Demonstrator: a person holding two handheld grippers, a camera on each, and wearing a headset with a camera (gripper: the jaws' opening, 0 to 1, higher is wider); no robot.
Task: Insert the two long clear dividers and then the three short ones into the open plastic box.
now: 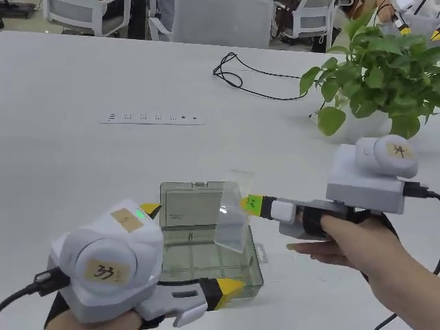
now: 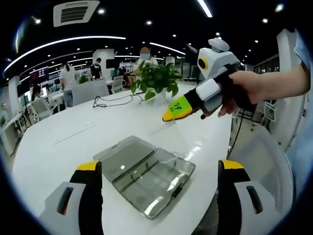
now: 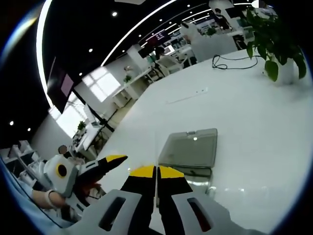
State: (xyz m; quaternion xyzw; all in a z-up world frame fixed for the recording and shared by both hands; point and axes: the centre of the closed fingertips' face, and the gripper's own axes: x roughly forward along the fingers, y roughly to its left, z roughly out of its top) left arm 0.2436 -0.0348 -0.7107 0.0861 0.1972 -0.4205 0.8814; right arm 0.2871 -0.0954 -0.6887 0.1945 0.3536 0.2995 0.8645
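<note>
The open clear plastic box (image 1: 206, 265) lies near the table's front edge, its lid (image 1: 192, 203) folded back flat. My left gripper (image 1: 191, 247) stands open, one yellow tip on each side of the box (image 2: 146, 174). My right gripper (image 1: 251, 203) comes in from the right, shut on a clear divider (image 1: 232, 220) that hangs tilted over the box's right part. In the right gripper view the jaws (image 3: 156, 172) are pressed together, with the box (image 3: 190, 147) ahead. The divider itself is barely visible there.
A thin clear strip (image 1: 151, 118) lies farther back on the white table. A potted plant (image 1: 375, 75) stands at the right rear, and a black cable (image 1: 237, 74) loops beside it. Office chairs line the far edge.
</note>
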